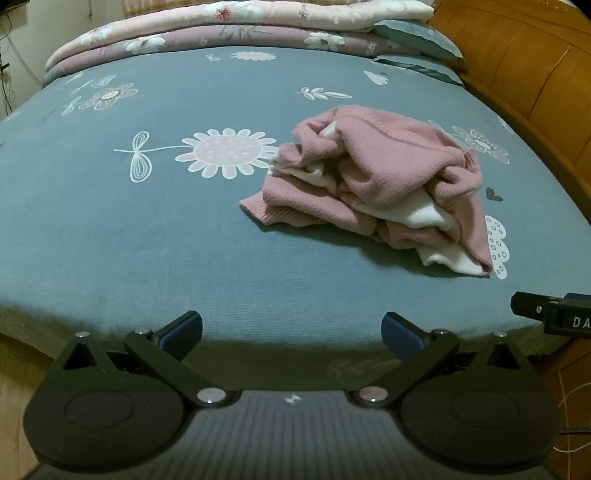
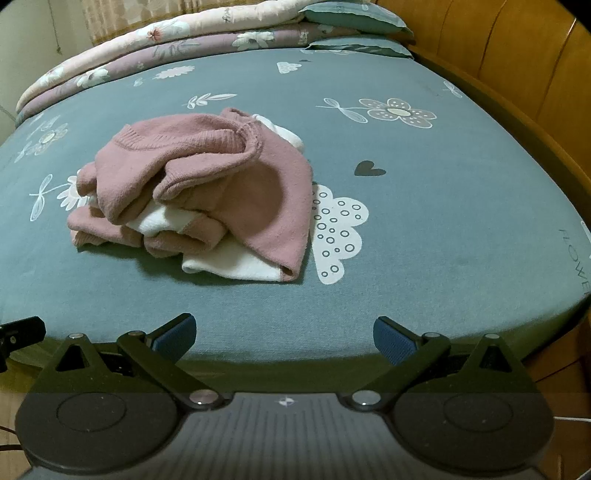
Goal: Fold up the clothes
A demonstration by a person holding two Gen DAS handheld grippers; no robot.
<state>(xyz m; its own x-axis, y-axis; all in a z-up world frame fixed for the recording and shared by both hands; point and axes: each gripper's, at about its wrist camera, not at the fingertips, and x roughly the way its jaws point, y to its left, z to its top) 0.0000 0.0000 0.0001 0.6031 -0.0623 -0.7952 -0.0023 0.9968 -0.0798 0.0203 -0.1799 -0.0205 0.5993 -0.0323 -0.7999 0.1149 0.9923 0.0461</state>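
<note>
While the pink sweater (image 1: 373, 184) lies crumpled, each hand-held gripper (image 1: 291, 332) (image 2: 284, 334) gapes wide, empty.

A home bedroom: a bed (image 1: 147, 229) in a floral sheet, folded quilts (image 1: 221, 33), pillows (image 2: 354, 18), wooden headboard (image 1: 524, 62).

one crumpled pink and white garment (image 1: 373, 188) lies on one bed with a blue-grey flowered sheet (image 1: 147, 236). two folded floral quilts (image 1: 221, 26) are stacked at its far edge, beside two teal pillows (image 1: 417, 40). one wooden headboard (image 1: 524, 62) stands along the right side. two grippers show, one left gripper (image 1: 291, 330) and one right gripper (image 2: 284, 334).
</note>
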